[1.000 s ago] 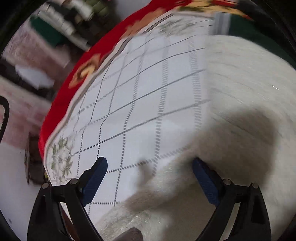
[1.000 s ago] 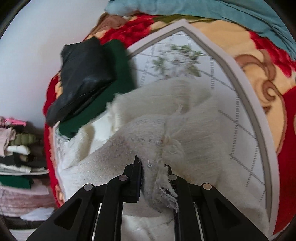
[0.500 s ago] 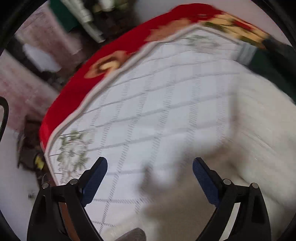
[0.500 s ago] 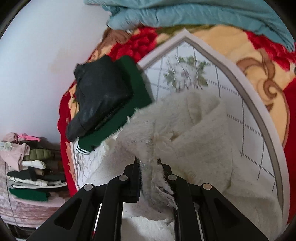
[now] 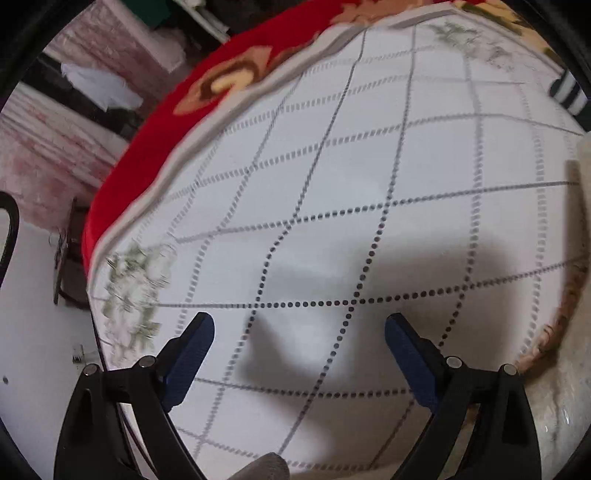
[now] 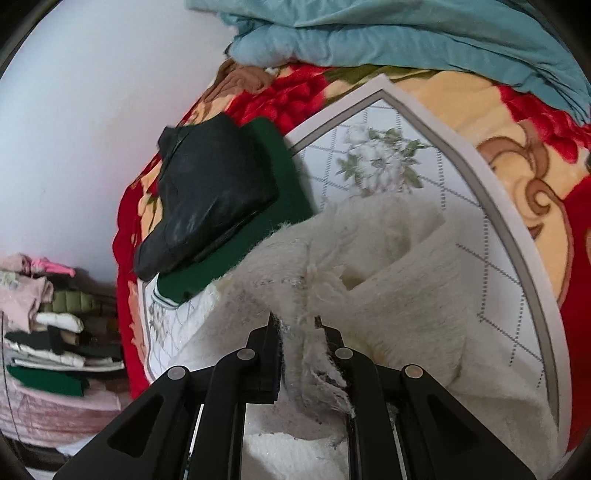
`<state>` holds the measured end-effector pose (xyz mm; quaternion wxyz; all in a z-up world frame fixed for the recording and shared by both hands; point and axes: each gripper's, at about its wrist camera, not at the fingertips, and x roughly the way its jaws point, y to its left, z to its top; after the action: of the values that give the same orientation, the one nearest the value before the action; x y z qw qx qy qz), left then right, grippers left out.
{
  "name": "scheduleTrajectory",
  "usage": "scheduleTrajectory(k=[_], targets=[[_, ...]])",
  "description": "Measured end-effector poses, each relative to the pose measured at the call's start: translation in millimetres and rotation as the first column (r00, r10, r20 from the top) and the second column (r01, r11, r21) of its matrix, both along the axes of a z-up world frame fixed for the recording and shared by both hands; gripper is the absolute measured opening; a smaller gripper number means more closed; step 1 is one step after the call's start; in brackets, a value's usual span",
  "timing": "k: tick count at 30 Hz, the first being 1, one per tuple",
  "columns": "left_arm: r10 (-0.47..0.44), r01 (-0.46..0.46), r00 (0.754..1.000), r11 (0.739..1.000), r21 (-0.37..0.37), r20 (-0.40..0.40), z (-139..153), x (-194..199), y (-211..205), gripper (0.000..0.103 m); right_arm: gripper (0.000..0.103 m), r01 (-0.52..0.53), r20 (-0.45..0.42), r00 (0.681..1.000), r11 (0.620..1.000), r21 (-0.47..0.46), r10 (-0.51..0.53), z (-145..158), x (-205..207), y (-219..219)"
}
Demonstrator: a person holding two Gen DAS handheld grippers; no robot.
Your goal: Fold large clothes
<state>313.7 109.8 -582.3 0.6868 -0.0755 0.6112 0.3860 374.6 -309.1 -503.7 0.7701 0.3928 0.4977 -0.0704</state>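
A fluffy cream-white garment (image 6: 399,280) lies bunched on the white quilted panel of the bed. My right gripper (image 6: 297,325) is shut on a frayed edge of it and holds that fold lifted. In the left wrist view only a strip of the garment (image 5: 565,376) shows at the lower right. My left gripper (image 5: 299,336) is open and empty, hovering over the bare white checked quilt (image 5: 332,184), left of the garment.
A folded black garment (image 6: 210,192) lies on a folded dark green one (image 6: 284,177) at the bed's far left. A teal blanket (image 6: 406,33) is heaped at the back. The red floral blanket edge (image 5: 155,147) borders the quilt. Stacked clothes (image 6: 48,332) sit beside the bed.
My left gripper has swung left, off the white garment, over bare quilt. My right gripper has lifted and pulled back with the garment's edge, so more of the bed shows.
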Motion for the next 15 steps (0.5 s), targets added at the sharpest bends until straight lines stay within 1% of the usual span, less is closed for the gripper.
scheduleTrajectory(k=[2, 4, 5, 7, 8, 9, 11, 13, 15], targets=[[-0.026, 0.027, 0.995, 1.0, -0.013, 0.092, 34, -12, -10, 0.095, 0.012, 0.003, -0.028, 1.0, 1.0, 0.01, -0.003, -6, 0, -6], [-0.082, 0.087, 0.988, 0.996, -0.03, 0.128, 52, -18, -27, 0.095, 0.012, -0.001, -0.059, 0.998, 0.999, 0.039, 0.003, -17, -2, -7], [-0.124, 0.132, 0.984, 0.99, -0.053, 0.125, 55, -20, -40, 0.096, 0.012, -0.005, -0.072, 0.997, 0.999, 0.046, 0.008, -22, -1, -6], [-0.186, 0.196, 0.978, 0.975, -0.107, 0.098, 45, -21, -60, 0.096, 0.012, -0.015, -0.099, 0.995, 0.998, 0.054, 0.021, -31, -1, -2], [-0.204, 0.211, 0.977, 0.97, -0.122, 0.062, 32, -19, -67, 0.096, 0.012, -0.019, -0.103, 0.994, 0.998, 0.054, 0.024, -33, 0, 0], [-0.209, 0.211, 0.977, 0.97, -0.121, 0.035, 20, -16, -70, 0.096, 0.012, -0.022, -0.107, 0.994, 0.998, 0.052, 0.027, -35, 1, 2], [-0.178, 0.176, 0.984, 0.978, -0.108, -0.001, -3, -8, -61, 0.096, 0.012, -0.029, -0.11, 0.993, 0.998, 0.05, 0.035, -37, 3, 6], [-0.127, 0.126, 0.992, 0.988, -0.085, -0.006, -14, 0, -46, 0.096, 0.012, -0.037, -0.12, 0.992, 0.998, 0.055, 0.043, -39, 5, 10], [-0.113, 0.111, 0.993, 0.992, -0.052, -0.029, -19, 4, -37, 0.096, 0.012, -0.052, -0.124, 0.99, 0.997, 0.064, 0.059, -41, 7, 14]])
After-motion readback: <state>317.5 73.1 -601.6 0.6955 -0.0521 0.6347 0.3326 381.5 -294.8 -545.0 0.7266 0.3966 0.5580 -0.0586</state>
